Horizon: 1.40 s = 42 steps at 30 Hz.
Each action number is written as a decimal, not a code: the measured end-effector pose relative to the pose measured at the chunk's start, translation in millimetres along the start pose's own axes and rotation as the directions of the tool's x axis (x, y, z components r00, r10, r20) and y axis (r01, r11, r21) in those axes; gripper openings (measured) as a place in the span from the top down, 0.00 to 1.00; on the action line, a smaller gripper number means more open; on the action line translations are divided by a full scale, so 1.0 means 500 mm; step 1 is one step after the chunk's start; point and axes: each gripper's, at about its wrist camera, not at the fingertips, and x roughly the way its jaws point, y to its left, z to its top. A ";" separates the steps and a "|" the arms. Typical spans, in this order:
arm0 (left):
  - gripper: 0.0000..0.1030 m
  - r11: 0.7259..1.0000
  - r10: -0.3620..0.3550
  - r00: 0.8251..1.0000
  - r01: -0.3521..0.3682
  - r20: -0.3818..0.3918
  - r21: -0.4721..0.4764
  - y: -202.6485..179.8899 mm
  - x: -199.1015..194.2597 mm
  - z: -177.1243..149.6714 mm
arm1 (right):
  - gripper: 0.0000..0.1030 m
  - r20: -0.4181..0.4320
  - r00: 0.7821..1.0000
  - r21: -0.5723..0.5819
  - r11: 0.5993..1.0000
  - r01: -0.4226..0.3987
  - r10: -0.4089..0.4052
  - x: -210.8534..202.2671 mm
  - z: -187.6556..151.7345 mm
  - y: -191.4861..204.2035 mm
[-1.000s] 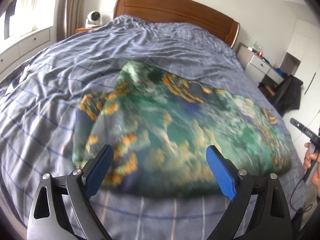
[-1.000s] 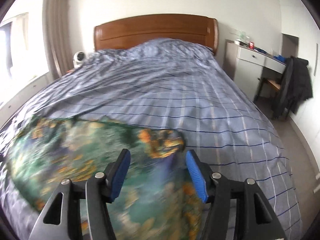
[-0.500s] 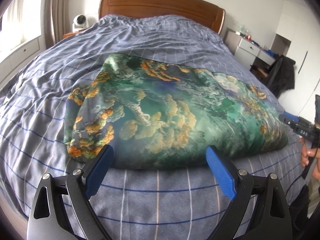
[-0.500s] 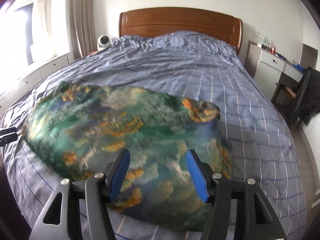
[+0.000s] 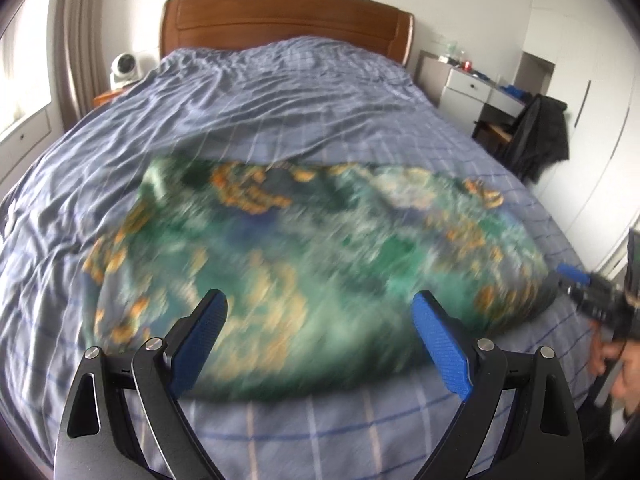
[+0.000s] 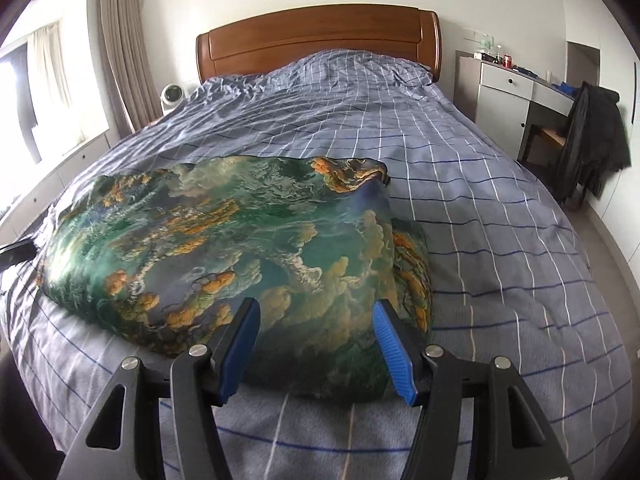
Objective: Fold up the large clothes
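- Garment (image 6: 240, 248): a large green, blue and orange printed piece lies in a broad mound on the bed (image 6: 480, 200), near the foot edge and toward its left side. A second layer shows along the right-hand border, so it appears already doubled at least once.
- Left gripper (image 5: 318, 338): jaws wide apart, holding nothing, poised over the near hem of the garment. This view is motion-blurred; hem detail cannot be read.
- Right gripper (image 6: 316, 344): jaws moderately apart, empty, over the near right corner of the garment where the layers stack.
- Risk, layer pick-up: a closing jaw at the stacked corner may catch only the top layer, or snag the checked bed cover beneath, and drag it up with the fold.
- Risk, slip: the fabric looks sheeny and likely slick; a shallow pinch could let it slide out mid-lift.
- Risk, skew: uneven grasp points between the two grippers would leave a crooked fold or bunching.
- Risk, edge: the garment sits close to the foot edge; a pull toward the person could slide it off the bed.
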 end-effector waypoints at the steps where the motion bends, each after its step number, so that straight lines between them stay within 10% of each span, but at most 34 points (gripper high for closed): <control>1: 0.08 1.000 -0.010 1.000 0.010 0.006 0.007 -0.011 0.003 0.014 | 0.42 0.003 1.000 0.005 1.000 -0.007 0.007 -0.005 -0.002 0.002; 14: 0.06 0.999 -0.017 0.999 0.019 -0.045 0.049 -0.069 0.115 0.079 | 0.42 0.032 0.998 0.007 0.999 -0.054 0.054 -0.039 -0.007 0.029; 42: 0.02 0.987 0.038 0.991 -0.016 -0.129 0.162 -0.084 0.159 -0.050 | 0.42 -0.006 0.997 0.075 0.994 -0.075 0.076 -0.048 -0.062 0.021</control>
